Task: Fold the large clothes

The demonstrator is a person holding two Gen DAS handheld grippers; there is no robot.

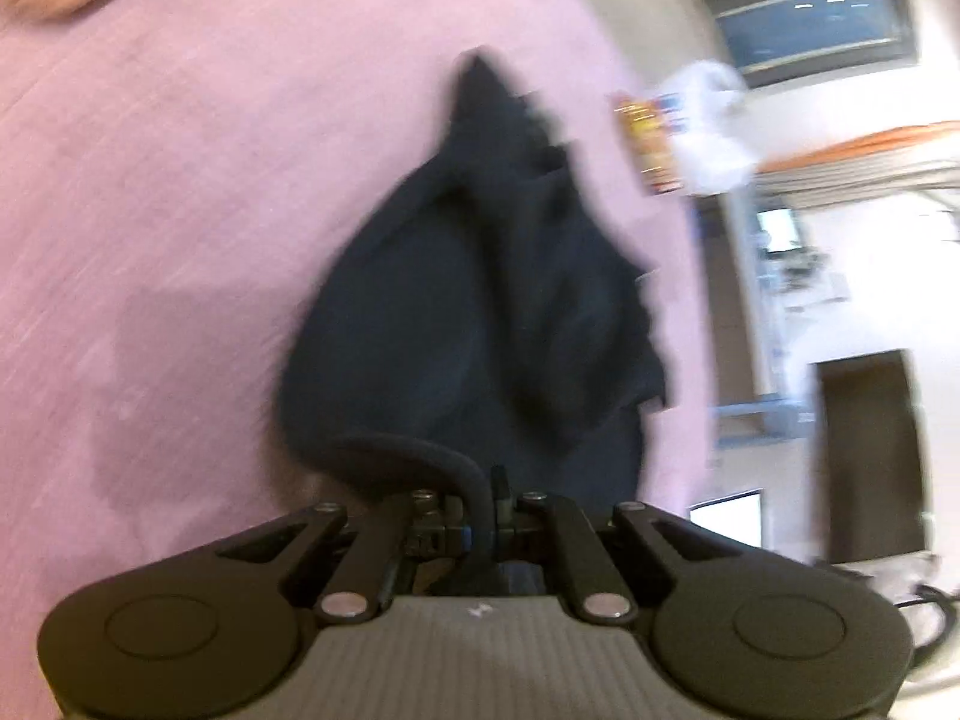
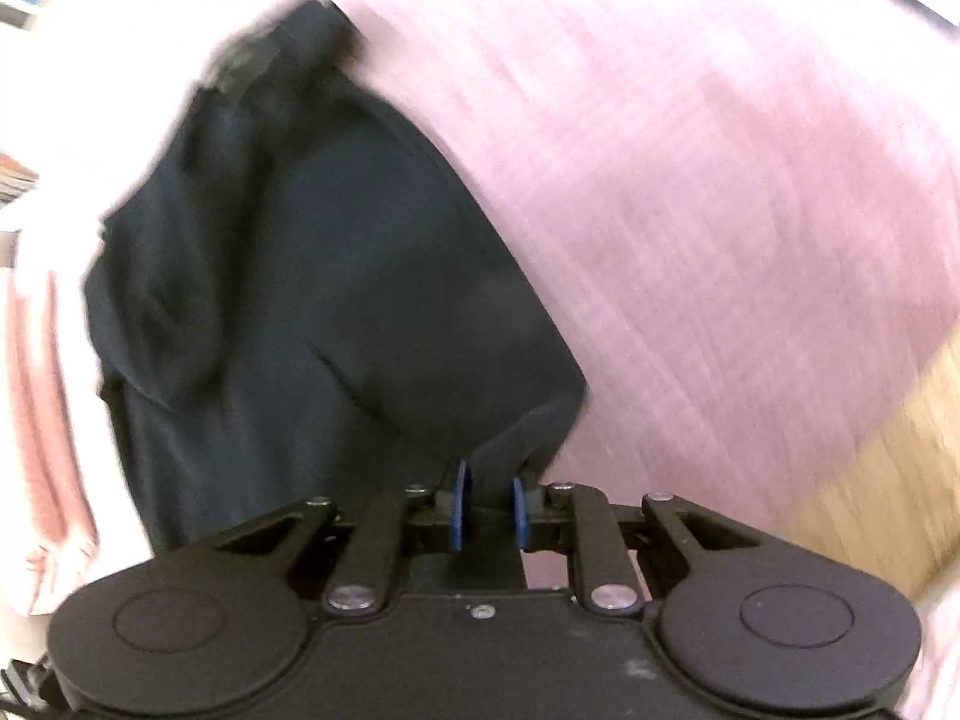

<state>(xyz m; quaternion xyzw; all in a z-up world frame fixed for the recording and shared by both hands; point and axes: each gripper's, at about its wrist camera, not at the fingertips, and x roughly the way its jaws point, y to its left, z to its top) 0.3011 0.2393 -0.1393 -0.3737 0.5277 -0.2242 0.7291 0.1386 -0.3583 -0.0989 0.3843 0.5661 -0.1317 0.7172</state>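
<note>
a dark navy garment (image 1: 480, 312) hangs bunched over a pink bedsheet (image 1: 180, 210), its near edge pinched in the clenched left gripper (image 1: 489, 519). the right gripper (image 2: 489, 510) clamps a thick fold of the same cloth between its blue pads (image 2: 459, 510).

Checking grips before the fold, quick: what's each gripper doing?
Left gripper: shut on the dark garment.
Right gripper: shut on a fold of the garment.

One dark garment (image 1: 480, 312), two grippers.
One pink cover (image 1: 180, 210) lies beneath it; the left gripper (image 1: 486, 510) and right gripper (image 2: 489, 510) make two; one white bag (image 1: 708, 126) beyond.
</note>
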